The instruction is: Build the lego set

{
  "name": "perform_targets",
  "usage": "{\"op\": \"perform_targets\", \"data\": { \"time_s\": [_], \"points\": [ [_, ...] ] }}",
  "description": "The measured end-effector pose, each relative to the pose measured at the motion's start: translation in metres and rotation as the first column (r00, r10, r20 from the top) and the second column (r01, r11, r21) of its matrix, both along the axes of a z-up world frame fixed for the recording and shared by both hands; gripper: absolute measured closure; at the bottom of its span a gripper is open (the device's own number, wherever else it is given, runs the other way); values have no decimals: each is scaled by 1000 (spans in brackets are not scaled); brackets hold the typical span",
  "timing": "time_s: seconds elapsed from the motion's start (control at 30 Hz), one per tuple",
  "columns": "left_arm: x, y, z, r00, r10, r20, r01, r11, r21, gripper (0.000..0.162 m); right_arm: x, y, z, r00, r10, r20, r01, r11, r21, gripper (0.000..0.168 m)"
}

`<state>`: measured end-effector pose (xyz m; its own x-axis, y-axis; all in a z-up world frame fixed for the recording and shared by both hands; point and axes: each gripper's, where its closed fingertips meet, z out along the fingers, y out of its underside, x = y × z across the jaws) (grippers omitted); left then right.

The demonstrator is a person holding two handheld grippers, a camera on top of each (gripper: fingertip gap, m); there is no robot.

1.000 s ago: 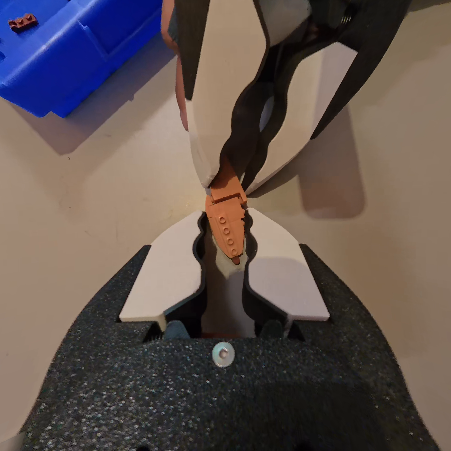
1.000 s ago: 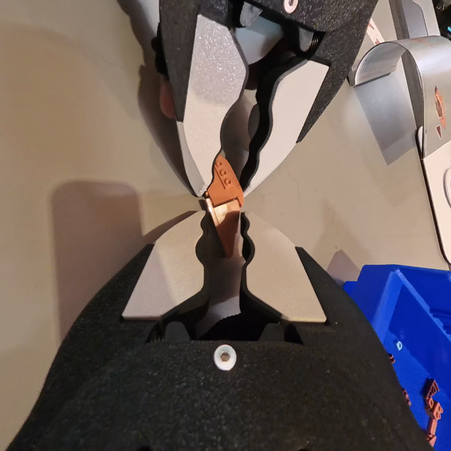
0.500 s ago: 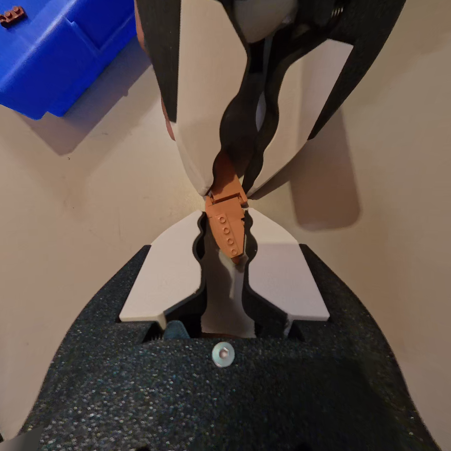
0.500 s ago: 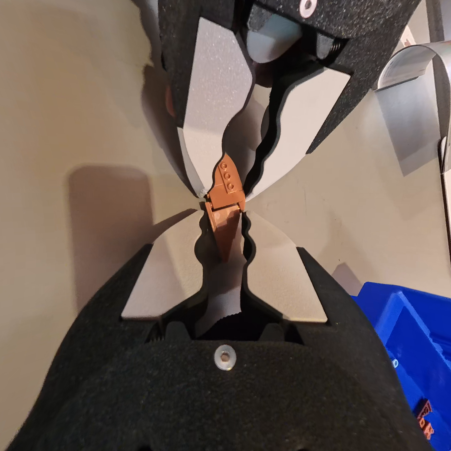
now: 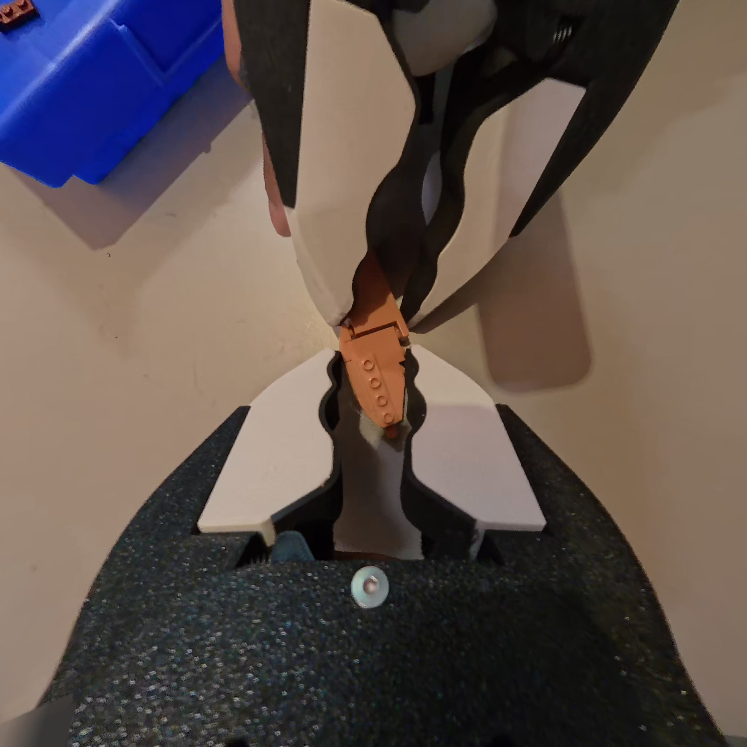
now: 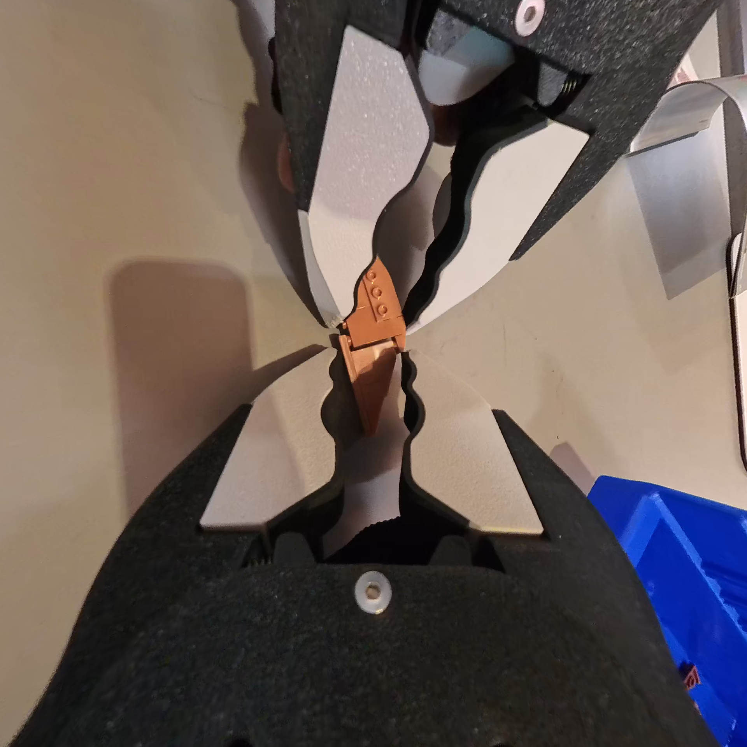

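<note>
- Left tool clamps a studded orange wedge plate; right tool clamps a second wedge plate.
- The plates meet end to end above the tabletop, apparently partly joined.
- Loose pieces remain in the blue bin; most building seems left.

Workshop bench: beige tabletop, blue parts bin

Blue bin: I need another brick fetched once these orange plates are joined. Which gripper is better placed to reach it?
Probably the right gripper: the blue bin sits close beside it, but farther from the left gripper. Both grip the orange plates, so it must release first.
</note>
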<state>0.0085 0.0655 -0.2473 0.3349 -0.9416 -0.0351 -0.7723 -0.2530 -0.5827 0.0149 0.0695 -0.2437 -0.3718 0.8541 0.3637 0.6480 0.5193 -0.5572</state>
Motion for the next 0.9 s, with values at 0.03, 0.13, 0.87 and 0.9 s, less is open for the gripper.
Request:
{"op": "perform_targets", "data": {
  "time_s": [0.03, 0.13, 0.87, 0.9],
  "points": [
    [0, 0, 0, 1000, -1, 4, 1, 1000, -3, 132, 0, 0, 0, 1000, 4, 1, -4, 1000, -1, 141],
    [-1, -1, 0, 1000, -3, 5, 3, 1000, -11, 132, -1, 0, 0, 1000, 18, 12, -18, 1000, -5, 141],
    [0, -5, 1, 1000, -27, -4, 27, 1000, -9, 132, -6, -7, -2, 992, 106, 68, -102, 993, -54, 138],
    [0, -5, 1, 1000, -25, 0, 25, 1000, -10, 132, -6, -8, -2, 992, 106, 67, -103, 993, -52, 138]
  ]
}}
